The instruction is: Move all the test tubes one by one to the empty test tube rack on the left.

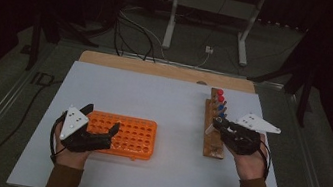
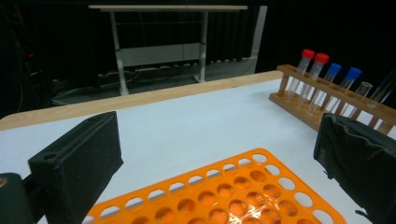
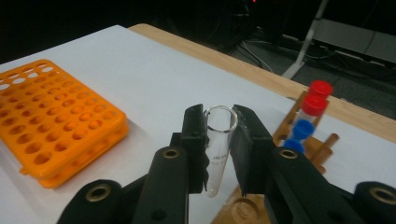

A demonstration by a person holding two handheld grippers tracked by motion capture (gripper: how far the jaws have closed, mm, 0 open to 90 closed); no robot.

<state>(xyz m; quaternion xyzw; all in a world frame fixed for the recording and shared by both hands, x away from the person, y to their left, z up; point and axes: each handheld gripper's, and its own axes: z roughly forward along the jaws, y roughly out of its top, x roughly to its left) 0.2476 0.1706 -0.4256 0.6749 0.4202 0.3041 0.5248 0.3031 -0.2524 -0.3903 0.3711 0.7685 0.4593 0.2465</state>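
The right gripper (image 3: 219, 140) pinches an upright tube (image 3: 218, 149), probably just above the wooden rack (image 1: 213, 131); the orange rack (image 1: 127, 135) lies at 9 o'clock, under the left gripper's (image 1: 99, 121) spread jaws.

Orange rack (image 2: 219, 196) cut by the bottom edge; wooden rack's (image 3: 243, 205) near end behind black jaws.

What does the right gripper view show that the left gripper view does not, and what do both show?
Right gripper view alone: the right hand-held gripper shut on an uncapped glass tube, lifted above the wooden rack. Left gripper view alone: the left hand-held gripper open over the orange rack, and a table frame behind. Both: orange rack, wooden rack, red and blue caps.
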